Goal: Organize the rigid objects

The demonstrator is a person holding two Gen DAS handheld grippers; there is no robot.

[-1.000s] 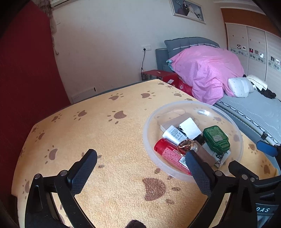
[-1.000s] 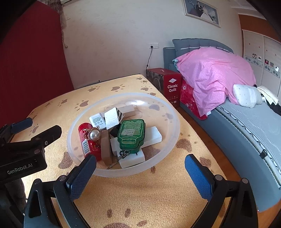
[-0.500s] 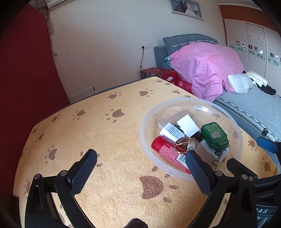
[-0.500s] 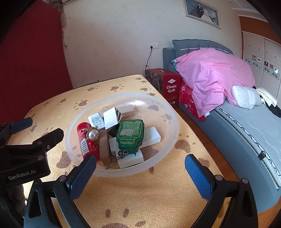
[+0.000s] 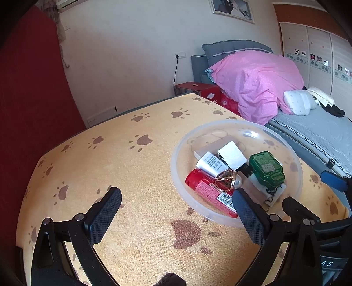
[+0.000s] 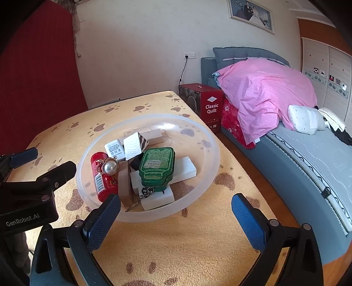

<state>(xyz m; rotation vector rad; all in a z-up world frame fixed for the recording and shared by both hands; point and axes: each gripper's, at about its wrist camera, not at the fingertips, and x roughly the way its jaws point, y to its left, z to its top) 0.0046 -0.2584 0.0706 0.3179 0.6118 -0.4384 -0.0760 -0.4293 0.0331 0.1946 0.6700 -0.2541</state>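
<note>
All rigid objects [image 6: 140,167] lie piled in clear bowl [image 6: 204,140] near tabletop's right edge; sorted or awaiting, unclear. Left gripper [image 5: 176,214] and right gripper [image 6: 176,216]: fingers apart, empty.

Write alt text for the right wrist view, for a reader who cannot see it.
A clear plastic bowl on a paw-print tablecloth holds a green tin, a red tube, a pearl ring and white blocks. The open right gripper frames its near rim, empty; the left gripper sits beside it.

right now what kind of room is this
Most likely a home bedroom: a bed with a pink quilt, wardrobe doors behind it, and a framed photo on the wall.
</note>
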